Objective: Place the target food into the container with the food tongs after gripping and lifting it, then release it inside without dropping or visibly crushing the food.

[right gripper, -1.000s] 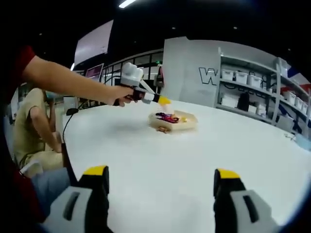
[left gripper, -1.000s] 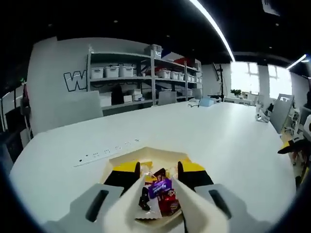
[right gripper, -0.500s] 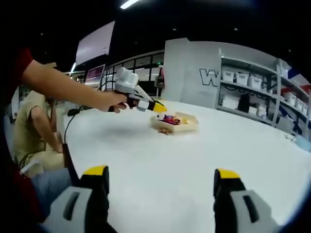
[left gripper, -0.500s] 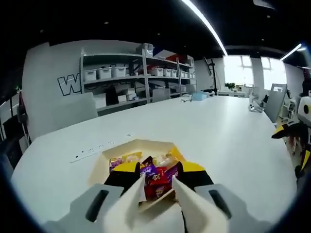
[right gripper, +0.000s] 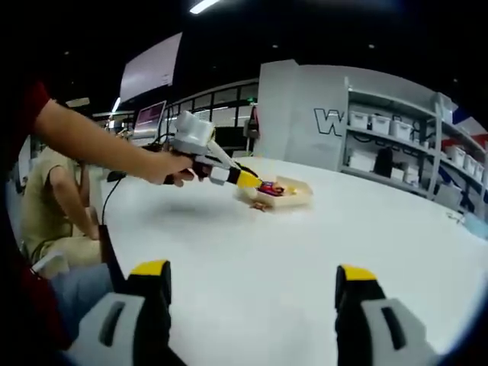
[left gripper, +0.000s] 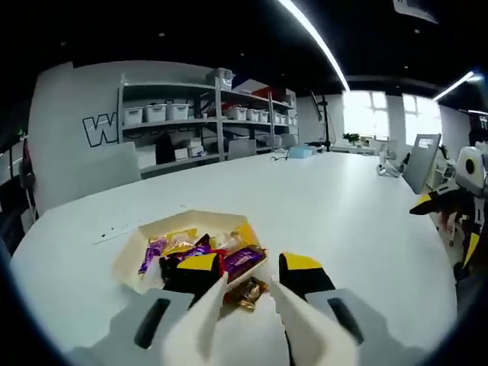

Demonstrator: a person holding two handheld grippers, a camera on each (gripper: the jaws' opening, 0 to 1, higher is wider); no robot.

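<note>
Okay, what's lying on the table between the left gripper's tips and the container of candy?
A loose brown-wrapped candy lies on the white table just outside the container, between it and the left gripper, seen in the left gripper view.

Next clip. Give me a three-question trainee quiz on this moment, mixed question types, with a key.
1. True or false: a wrapped snack lies on the white table outside the shallow tray.
2. The right gripper is: A) open, B) shut on a snack, C) shut on tongs.
3. Fill in: the left gripper is near the tray's ___ edge, as its own view shows.

Key: 1 true; 2 A; 3 near.
</note>
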